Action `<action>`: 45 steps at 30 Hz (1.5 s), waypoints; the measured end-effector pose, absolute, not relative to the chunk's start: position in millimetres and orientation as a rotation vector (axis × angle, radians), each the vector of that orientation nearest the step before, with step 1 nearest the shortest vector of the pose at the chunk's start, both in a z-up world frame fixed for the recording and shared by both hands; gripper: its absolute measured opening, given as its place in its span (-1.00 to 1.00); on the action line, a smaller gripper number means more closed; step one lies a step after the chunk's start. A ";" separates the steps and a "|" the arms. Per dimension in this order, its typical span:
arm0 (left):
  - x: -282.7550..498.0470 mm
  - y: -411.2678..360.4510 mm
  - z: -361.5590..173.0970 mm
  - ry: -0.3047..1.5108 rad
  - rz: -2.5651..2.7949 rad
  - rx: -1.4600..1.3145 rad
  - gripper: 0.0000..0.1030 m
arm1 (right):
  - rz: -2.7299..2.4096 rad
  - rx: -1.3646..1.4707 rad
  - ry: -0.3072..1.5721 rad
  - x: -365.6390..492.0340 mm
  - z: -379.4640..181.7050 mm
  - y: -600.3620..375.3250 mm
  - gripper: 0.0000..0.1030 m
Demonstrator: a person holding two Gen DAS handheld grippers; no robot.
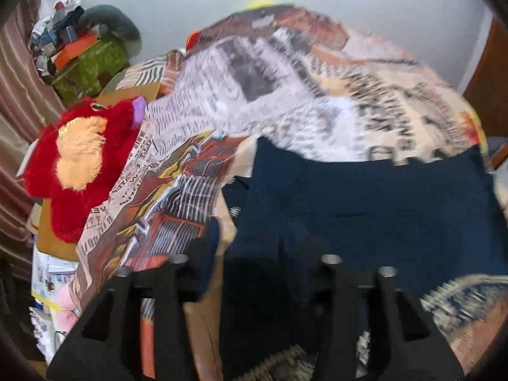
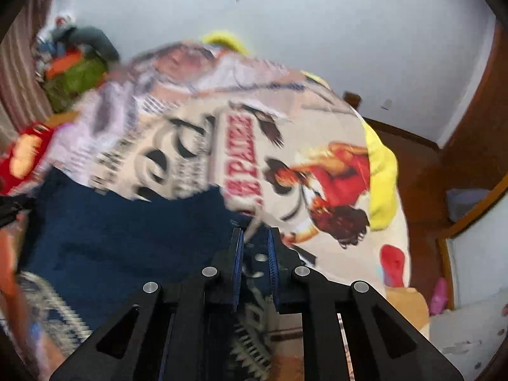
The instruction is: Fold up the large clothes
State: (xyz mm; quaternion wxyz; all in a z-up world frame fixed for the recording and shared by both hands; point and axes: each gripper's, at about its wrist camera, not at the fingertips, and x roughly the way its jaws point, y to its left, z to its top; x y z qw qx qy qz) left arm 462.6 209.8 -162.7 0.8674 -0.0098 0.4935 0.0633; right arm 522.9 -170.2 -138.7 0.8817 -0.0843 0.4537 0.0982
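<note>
Jaws first: on the right gripper [image 2: 256, 247] they stand close together with a narrow gap, and a fold of the navy garment [image 2: 111, 231] sits between the blue-ribbed pads [image 2: 272, 263] — pinched, as far as the blur lets one judge. The left gripper [image 1: 254, 273] shows only its black linkages spread wide at the bottom of its view; the fingertips are lost against dark cloth, so I cannot tell whether they are parted or clamped.

Navy garment [image 1: 374, 203] lies spread just beyond both grippers, on top of the printed bedsheet [image 1: 260, 95], which is covered in newspaper text and comic-style pictures. That sheet runs out from under the garment on every side and rises away toward the pale wall.

Left of the garment, touching the sheet's edge, sits a red plush toy [image 1: 79, 165] with a tan fluffy patch. Farther off, beyond the toy in the corner by the striped curtain [image 1: 16, 95], is a green box [image 1: 89, 66] heaped with clutter. Beyond the garment at the sheet's far edge, something yellow [image 2: 382, 171] peeks out — too blurred to identify.
</note>
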 end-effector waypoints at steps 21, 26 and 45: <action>389.8 147.8 -237.4 1.286 -0.081 -0.149 0.66 | 0.655 -0.428 1.221 421.3 -208.5 -48.2 -0.79; 363.7 174.8 -242.2 1.290 -0.022 -0.229 0.66 | 0.564 -0.511 1.228 412.0 -208.8 -85.0 -0.79; 285.7 199.2 -215.3 1.150 0.183 -0.497 0.65 | 0.406 -0.464 1.151 372.8 -162.5 -136.1 -0.78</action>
